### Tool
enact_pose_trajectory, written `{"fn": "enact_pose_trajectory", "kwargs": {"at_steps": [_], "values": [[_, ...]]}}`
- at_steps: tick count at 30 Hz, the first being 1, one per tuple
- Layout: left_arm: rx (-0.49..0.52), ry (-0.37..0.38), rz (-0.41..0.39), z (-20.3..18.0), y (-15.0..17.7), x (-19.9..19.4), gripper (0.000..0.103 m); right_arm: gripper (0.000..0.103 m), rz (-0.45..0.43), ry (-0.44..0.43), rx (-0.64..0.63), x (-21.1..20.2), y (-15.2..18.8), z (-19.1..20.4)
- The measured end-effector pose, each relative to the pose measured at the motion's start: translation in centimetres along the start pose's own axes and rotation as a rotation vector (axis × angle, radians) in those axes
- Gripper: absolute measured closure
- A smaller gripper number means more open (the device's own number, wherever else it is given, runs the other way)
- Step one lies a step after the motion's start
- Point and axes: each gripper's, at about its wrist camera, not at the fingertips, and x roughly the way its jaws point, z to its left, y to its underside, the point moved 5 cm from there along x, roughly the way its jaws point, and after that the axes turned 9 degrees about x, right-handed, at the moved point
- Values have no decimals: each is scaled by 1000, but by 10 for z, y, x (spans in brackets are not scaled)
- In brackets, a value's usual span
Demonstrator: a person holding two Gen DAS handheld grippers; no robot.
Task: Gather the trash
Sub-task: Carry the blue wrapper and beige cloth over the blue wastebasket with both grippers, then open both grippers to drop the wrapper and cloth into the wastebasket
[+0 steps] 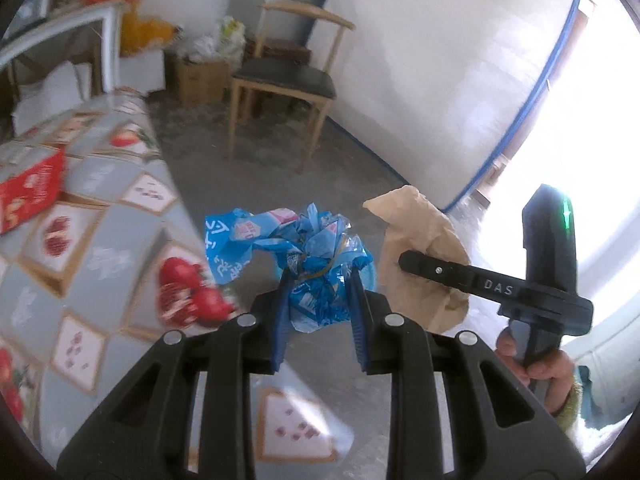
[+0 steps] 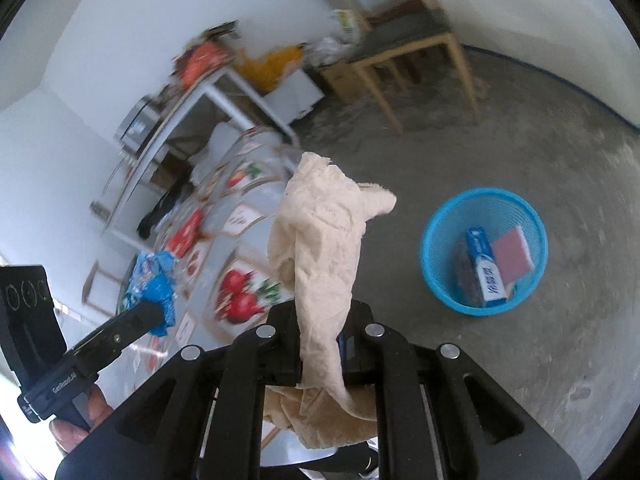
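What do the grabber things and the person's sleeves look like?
Both grabbers are black plastic. The left gripper has ribbed blue pads and silver rivets. The right gripper has "DAS" printed on its finger and a green light. One sleeve is fuzzy yellow-green.

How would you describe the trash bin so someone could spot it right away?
Look at the bare grey concrete floor beyond the wooden chair. The bin stands alone there, a round bright-blue mesh basket. Nothing else on the floor is blue, and a blue box shows inside.
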Motion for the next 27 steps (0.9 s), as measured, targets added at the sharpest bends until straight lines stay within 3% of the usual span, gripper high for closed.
{"fn": "enact_pose_trajectory", "kwargs": {"at_steps": [9, 15, 17, 19, 22, 24, 27], "values": [[5, 148, 212, -13, -23, 108, 78, 91, 68, 25, 225, 45, -37, -89], [20, 119, 343, -16, -24, 185, 78, 88, 90, 106, 274, 97, -62, -138], [9, 99, 367, -12, -27, 209, 77, 82, 89, 111, 265, 112, -73, -149], [-14, 93, 365, -8, -35, 230, 68, 57, 88, 129, 289, 131, -87, -164], [-57, 76, 368, -1, -42, 256, 55, 44, 98, 155, 292, 152, -101, -179], [-72, 70, 367, 2, -45, 262, 47, 39, 117, 231, 287, 167, -103, -192], [-73, 76, 365, 3, -44, 262, 45, 39, 137, 276, 292, 178, -101, -202]]}}
